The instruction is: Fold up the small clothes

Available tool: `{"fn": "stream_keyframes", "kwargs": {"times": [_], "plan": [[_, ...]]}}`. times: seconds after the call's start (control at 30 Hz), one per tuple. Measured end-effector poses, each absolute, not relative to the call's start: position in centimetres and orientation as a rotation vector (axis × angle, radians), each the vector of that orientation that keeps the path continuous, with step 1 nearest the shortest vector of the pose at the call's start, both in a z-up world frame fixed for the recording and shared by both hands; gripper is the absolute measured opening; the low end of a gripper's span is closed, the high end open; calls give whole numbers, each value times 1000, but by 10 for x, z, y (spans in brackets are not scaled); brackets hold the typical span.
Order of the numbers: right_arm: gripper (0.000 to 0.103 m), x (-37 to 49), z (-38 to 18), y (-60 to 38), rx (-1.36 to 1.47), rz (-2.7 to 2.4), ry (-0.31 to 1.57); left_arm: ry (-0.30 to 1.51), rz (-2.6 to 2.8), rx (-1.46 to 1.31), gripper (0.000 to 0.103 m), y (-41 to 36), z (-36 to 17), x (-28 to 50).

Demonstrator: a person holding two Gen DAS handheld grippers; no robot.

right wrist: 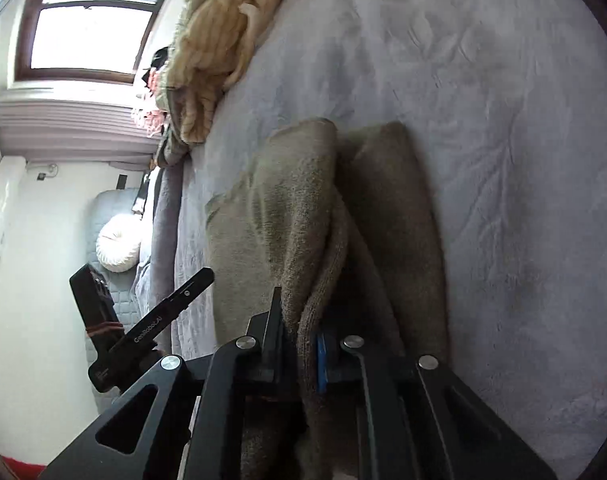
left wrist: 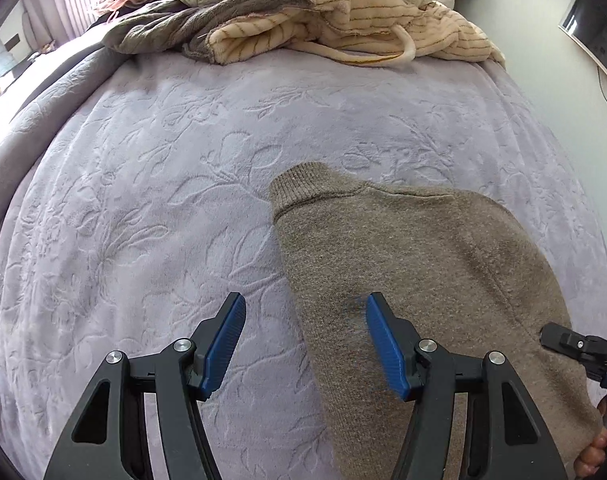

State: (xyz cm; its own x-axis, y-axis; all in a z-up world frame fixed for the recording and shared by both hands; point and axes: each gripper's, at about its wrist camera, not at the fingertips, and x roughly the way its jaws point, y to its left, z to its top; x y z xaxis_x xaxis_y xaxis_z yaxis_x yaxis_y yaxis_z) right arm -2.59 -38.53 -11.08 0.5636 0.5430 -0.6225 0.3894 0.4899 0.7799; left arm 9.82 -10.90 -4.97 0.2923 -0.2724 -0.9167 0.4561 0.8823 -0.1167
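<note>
While lying on the lavender bed cover [left wrist: 151, 184], brown sweater [left wrist: 403, 248] mid-fold. Left hand-held gripper [left wrist: 305, 344] spread wide, empty, straddling the sweater's left edge, probably placed to take hold there. Heaped blankets [left wrist: 343, 20] behind. Right hand-held gripper [right wrist: 299, 354] clamped tight on a bunched sweater edge, raised, seemingly to carry it over.

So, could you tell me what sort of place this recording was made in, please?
Most likely a bedroom. A brown knit sweater lies on a wide bed covered by a lavender embossed blanket, loose clothes and blankets are heaped at its far edge, and a window with a padded headboard shows nearby.
</note>
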Motion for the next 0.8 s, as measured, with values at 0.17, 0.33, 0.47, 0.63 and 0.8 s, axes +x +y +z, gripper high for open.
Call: {"fn": "stream_keyframes", "kwargs": {"times": [0.17, 0.33, 0.47, 0.63, 0.8], "plan": [[13, -57, -121, -397, 1134, -23, 1013, 1146, -517, 288, 77, -130, -60, 87], [18, -68, -157, -411, 1282, -56, 1019, 1150, -515, 293, 82, -132, -67, 87], [25, -81, -123, -416, 1128, -130, 1059, 1164, -539, 310, 82, -119, -52, 87], [25, -99, -65, -408, 1046, -46, 1007, 1174, -653, 325, 82, -114, -29, 58], [25, -95, -35, -357, 936, 137, 1038, 1221, -807, 282, 82, -128, -22, 15]]}}
